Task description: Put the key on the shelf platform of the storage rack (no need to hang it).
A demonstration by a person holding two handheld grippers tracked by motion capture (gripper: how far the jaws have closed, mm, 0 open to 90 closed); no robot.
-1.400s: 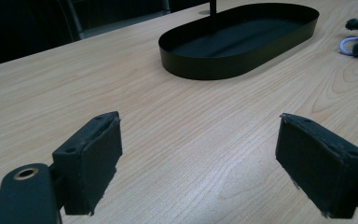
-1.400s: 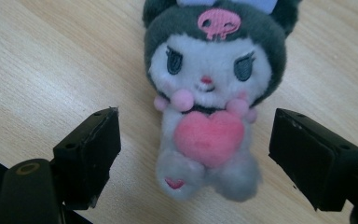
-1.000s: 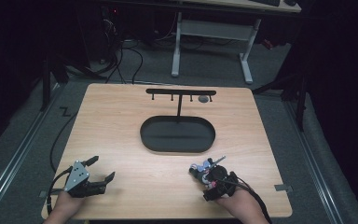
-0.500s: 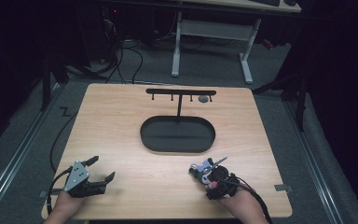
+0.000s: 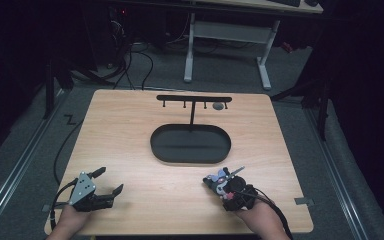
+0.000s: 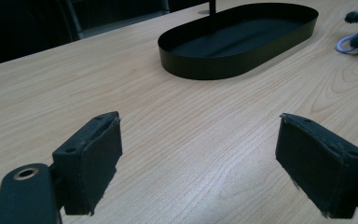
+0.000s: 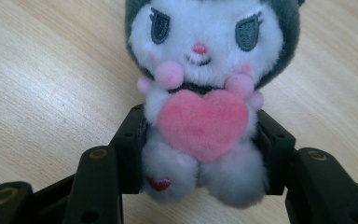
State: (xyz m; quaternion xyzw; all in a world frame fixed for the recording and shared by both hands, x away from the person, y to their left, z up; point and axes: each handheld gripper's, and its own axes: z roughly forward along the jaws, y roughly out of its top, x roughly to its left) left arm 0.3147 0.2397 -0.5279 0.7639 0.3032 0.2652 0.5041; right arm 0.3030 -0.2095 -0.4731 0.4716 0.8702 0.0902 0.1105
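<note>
A small plush toy [image 7: 200,116], white-faced with grey ears and a pink heart on its chest, lies on the wooden table [image 5: 130,150] at the front right. My right gripper [image 7: 201,140] has just been closing, and its pads now press the toy's body from both sides. In the high view the toy [image 5: 215,179] sticks out of the right gripper [image 5: 227,189] toward the tray. My left gripper [image 5: 109,180] rests at the front left with its jaws wide apart. Nothing but bare wood lies between the left gripper's [image 6: 209,158] pads.
A black oval tray [image 5: 155,145] sits mid-table, with a black T-shaped hanging rack [image 5: 194,98] rising behind it. A small dark item [image 5: 219,106] hangs near the rack's right end. The tray rim [image 6: 214,70] lies ahead of the left gripper.
In the high view the right gripper's jaws look drawn closer around the plush toy. Both hands stay where they were.
</note>
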